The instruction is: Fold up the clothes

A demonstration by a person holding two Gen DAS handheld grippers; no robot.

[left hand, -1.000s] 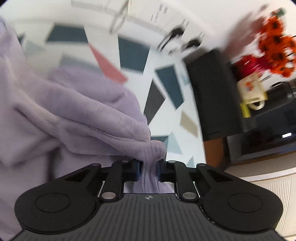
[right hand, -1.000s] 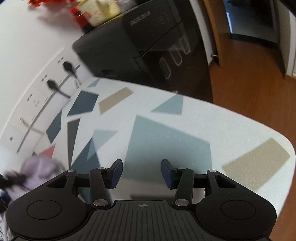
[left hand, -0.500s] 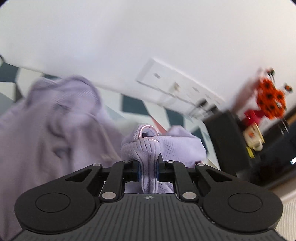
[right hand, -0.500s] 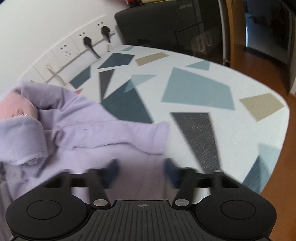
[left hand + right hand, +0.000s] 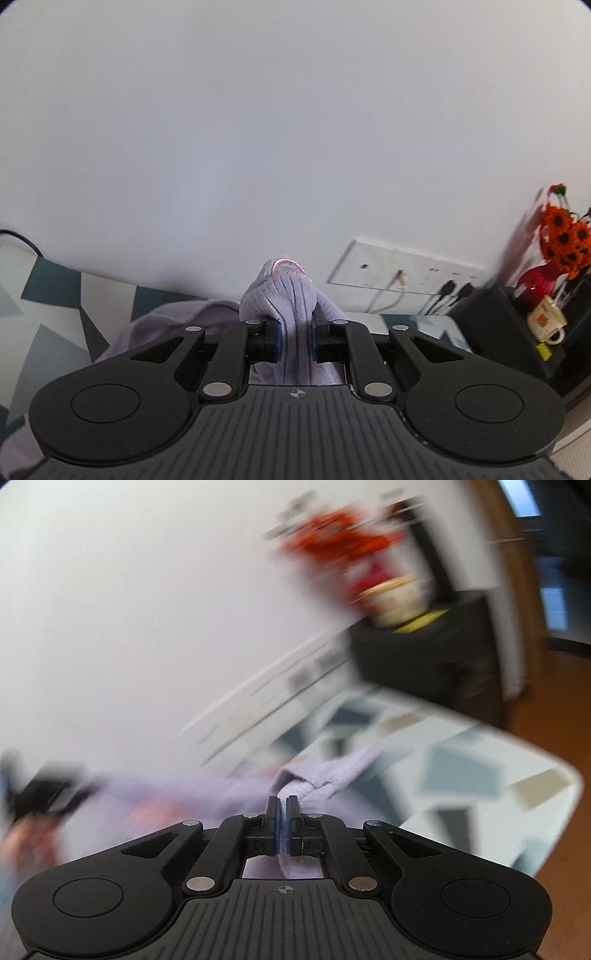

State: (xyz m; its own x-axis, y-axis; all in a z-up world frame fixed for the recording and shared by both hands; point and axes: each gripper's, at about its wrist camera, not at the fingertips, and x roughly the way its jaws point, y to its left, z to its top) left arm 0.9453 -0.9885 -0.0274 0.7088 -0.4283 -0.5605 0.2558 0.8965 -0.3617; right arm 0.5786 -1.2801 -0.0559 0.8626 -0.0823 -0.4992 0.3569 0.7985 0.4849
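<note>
The left hand-held gripper [image 5: 294,341] pinches a bunched ribbed fold of the lilac garment [image 5: 286,295], raised before a white wall [image 5: 258,129]; the rest of the cloth hangs below toward the patterned bench [image 5: 48,295]. The right hand-held gripper [image 5: 282,825] is clamped nearly closed on another edge of the garment [image 5: 325,771], above the bench [image 5: 480,760]. The right view is blurred.

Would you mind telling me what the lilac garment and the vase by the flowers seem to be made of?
Lilac garment: a soft ribbed knit, probably cotton or a blend; fine parallel ribs show and it bunches limply between the fingers of the left hand-held gripper. Red vase: probably glass, since it looks glossy and translucent, though glazed ceramic is possible.
</note>
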